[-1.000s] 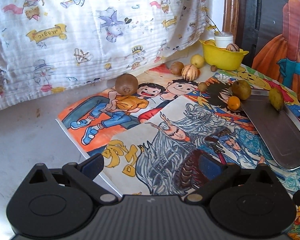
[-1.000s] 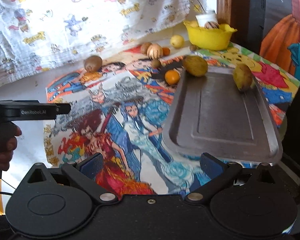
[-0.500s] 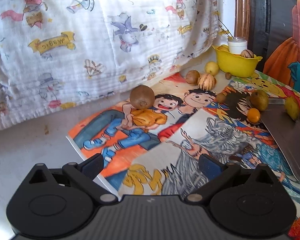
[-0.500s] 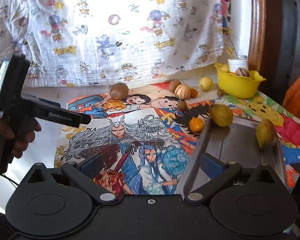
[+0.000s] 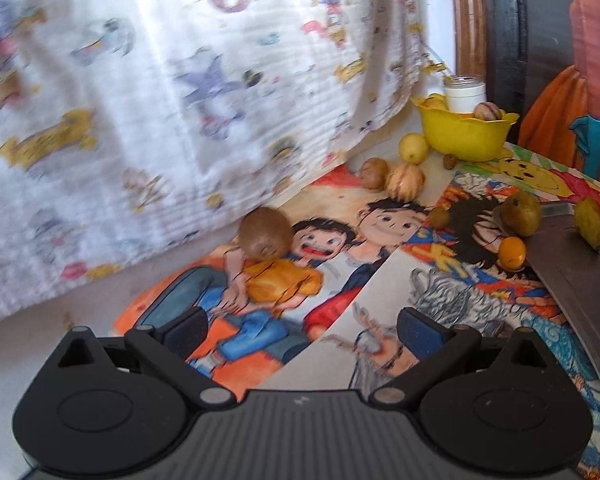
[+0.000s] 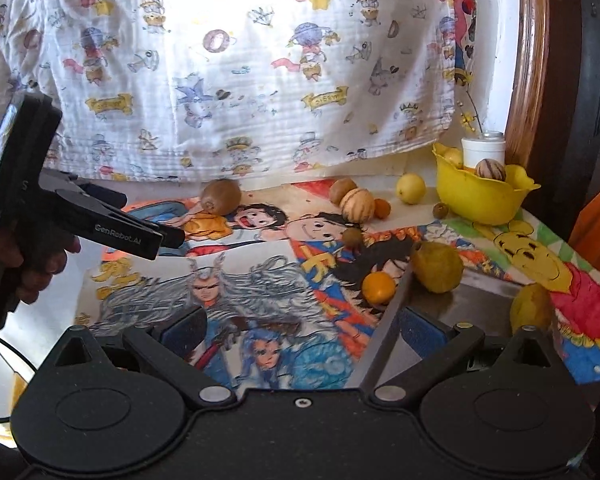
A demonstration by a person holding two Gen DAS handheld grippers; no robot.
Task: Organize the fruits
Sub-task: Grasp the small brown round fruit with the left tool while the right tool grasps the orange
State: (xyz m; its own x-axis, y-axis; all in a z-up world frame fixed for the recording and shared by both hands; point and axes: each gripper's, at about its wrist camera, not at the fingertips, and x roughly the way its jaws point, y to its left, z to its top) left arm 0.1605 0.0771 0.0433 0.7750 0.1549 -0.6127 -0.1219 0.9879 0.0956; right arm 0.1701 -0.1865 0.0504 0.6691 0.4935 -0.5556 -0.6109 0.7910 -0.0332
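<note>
Left claw (image 5: 300, 326), jaws apart and empty, faces the round brown kiwi fruit (image 5: 265, 234), judged the pick target. Right claw (image 6: 300, 326), jaws apart, hangs beside the grey metal tray (image 6: 476, 304).

Before me: white cartoon-print cloth (image 6: 240, 72), backlit, hanging at 12 o'clock; wooden frame (image 6: 530, 60) at 2 o'clock; worktop (image 5: 40, 344) under coloured drawings (image 6: 260, 280).

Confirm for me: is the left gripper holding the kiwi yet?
No. In the left wrist view the left gripper is open and empty, and the kiwi sits untouched on the cartoon mat ahead of it.
</note>
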